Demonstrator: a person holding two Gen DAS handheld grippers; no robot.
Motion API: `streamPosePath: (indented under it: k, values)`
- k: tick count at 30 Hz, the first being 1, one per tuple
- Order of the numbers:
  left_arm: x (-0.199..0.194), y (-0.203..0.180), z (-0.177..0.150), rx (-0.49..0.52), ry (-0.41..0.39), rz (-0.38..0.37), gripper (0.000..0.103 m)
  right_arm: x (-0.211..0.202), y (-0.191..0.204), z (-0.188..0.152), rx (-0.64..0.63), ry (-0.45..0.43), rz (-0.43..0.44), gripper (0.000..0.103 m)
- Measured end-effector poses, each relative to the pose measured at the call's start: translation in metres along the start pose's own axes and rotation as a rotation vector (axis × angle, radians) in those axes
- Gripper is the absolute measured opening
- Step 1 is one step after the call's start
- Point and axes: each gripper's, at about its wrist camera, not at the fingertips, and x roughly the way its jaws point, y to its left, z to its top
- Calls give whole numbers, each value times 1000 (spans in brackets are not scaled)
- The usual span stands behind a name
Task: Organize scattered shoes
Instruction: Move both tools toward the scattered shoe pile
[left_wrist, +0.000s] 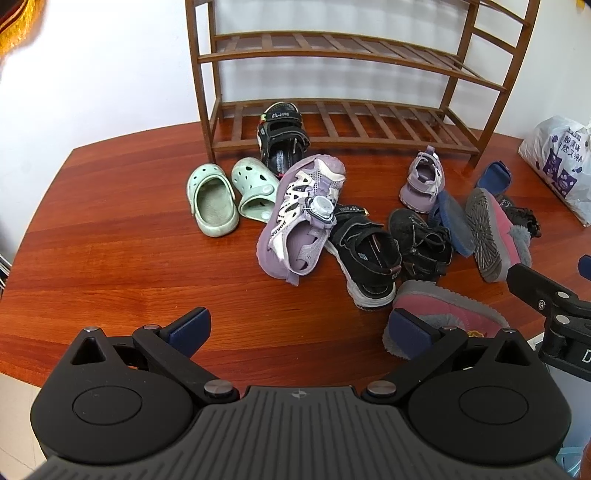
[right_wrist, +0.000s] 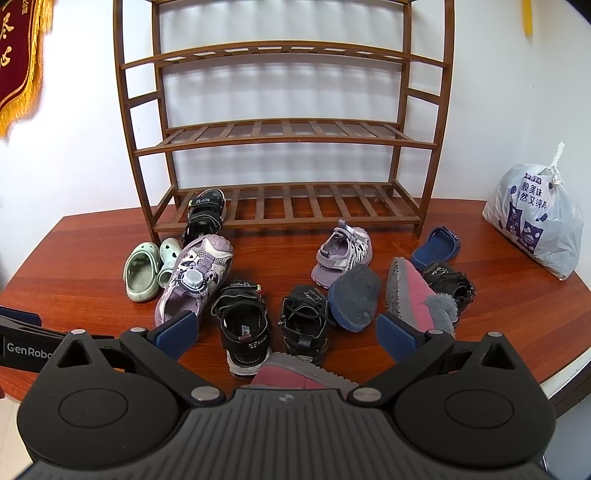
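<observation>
A wooden shoe rack (right_wrist: 284, 140) stands at the back of the table (left_wrist: 110, 251), against a white wall. A tied plastic bag (right_wrist: 535, 218) with printed characters sits at the right end of the table, well apart from the rack. A red banner (right_wrist: 18, 62) with gold fringe hangs on the wall at upper left.

One black sandal (right_wrist: 205, 214) lies half on the lowest shelf of the rack, at its left end, overhanging the front rail. All other shelves carry nothing.

The remaining shoes lie scattered on the table in front of the rack:
- Two mint-green clogs (left_wrist: 212, 201) lie side by side at the left.
- A large purple sneaker (left_wrist: 301, 218) lies tilted, resting against the right clog and a second black sandal (left_wrist: 364, 254).
- A small purple sandal (right_wrist: 341, 253) stands upright near the centre.
- A black lace shoe (right_wrist: 304, 317), an overturned blue slipper (right_wrist: 354, 295) and a pink fleece boot on its side (right_wrist: 413, 291) crowd together on the right.
- A second pink boot (left_wrist: 443, 314) lies closest to the front edge.

The left gripper (left_wrist: 299, 326) holds its jaws released and grasps nothing; the second pink boot lies just beside its right finger. The right gripper (right_wrist: 286, 334) also holds its jaws released and empty; the second pink boot lies below and between them, with the second black sandal and the black lace shoe just ahead.
</observation>
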Motion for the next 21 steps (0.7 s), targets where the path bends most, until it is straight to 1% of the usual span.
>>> streamPosePath:
  k: [12,21]
  values:
    - [-2,3,-1,0,7,3,103,0,3,-3,10,5,-1,103]
    - [-3,13,0,3,6,1,103,-2,8,-5,17,2,0,103]
